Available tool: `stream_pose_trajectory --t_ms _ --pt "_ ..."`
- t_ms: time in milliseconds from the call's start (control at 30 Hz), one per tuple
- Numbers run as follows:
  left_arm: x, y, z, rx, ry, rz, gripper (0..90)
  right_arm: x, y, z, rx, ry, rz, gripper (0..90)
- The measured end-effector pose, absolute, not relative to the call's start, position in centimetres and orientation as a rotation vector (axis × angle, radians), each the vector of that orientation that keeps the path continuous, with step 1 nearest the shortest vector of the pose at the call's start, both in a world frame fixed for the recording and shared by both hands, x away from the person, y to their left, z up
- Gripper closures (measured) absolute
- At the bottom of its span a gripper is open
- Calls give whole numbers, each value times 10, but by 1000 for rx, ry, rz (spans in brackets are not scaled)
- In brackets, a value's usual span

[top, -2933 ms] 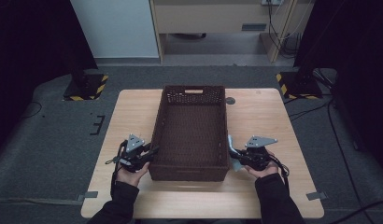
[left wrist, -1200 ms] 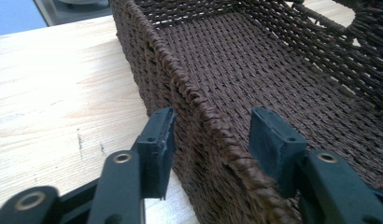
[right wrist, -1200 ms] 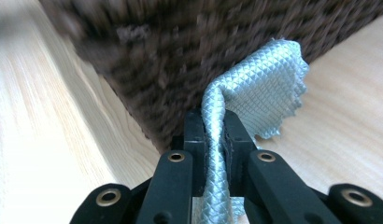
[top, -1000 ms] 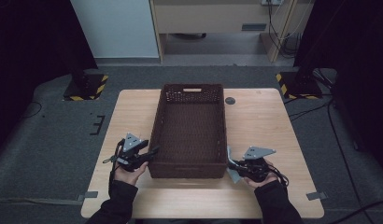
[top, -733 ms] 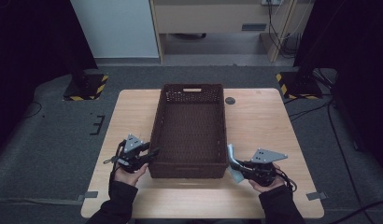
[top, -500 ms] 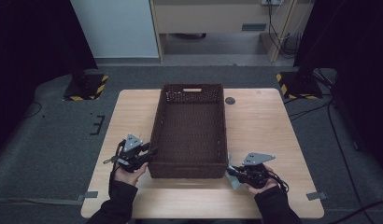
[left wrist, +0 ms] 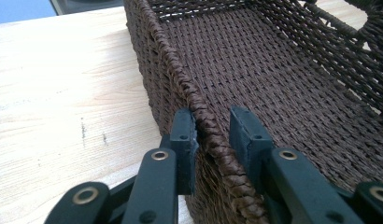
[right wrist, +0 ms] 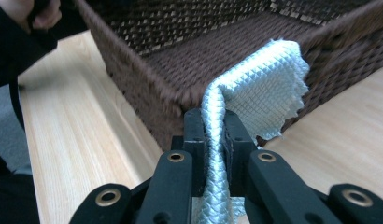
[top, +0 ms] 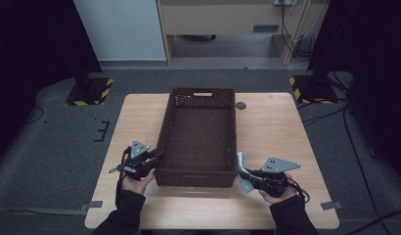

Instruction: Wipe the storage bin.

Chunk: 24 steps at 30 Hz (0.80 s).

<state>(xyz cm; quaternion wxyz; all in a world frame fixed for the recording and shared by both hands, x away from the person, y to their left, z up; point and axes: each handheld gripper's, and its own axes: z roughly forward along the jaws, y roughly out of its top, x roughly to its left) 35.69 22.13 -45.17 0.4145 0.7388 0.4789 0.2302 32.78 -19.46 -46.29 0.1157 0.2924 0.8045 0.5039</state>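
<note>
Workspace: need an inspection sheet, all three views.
Surface: wooden table, bare wood around the basket.
Job's things: brown woven basket, nothing inside; pale quilted cloth by its near right corner.
Clutter: small dark disc on the table.
Grippers: left hand-held gripper has just been closing, jaws astride the basket's rim, one pad touching; right hand-held gripper shut on the cloth.
Cables: one trails from each gripper; more on the floor at right.
Surroundings: grey floor, striped stand feet, cabinet behind.

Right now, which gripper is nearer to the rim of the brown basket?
Left. The left gripper straddles the basket rim, one pad touching it, jaws just closing. The right gripper, shut on a pale cloth, sits just outside the basket's near right corner.
</note>
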Motion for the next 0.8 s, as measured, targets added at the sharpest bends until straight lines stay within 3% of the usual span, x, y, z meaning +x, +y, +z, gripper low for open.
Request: stream_pose_trajectory --t_ms 300,567,800 --pt "357 221 -451 1849 1219 586 724 333 -181 -496 934 2517 1288 833" --pt "361 225 -451 1818 1278 589 751 320 -195 -460 866 2335 1510 833" --pt "363 226 -451 1814 1279 593 753 321 -183 -472 868 2412 1448 833"
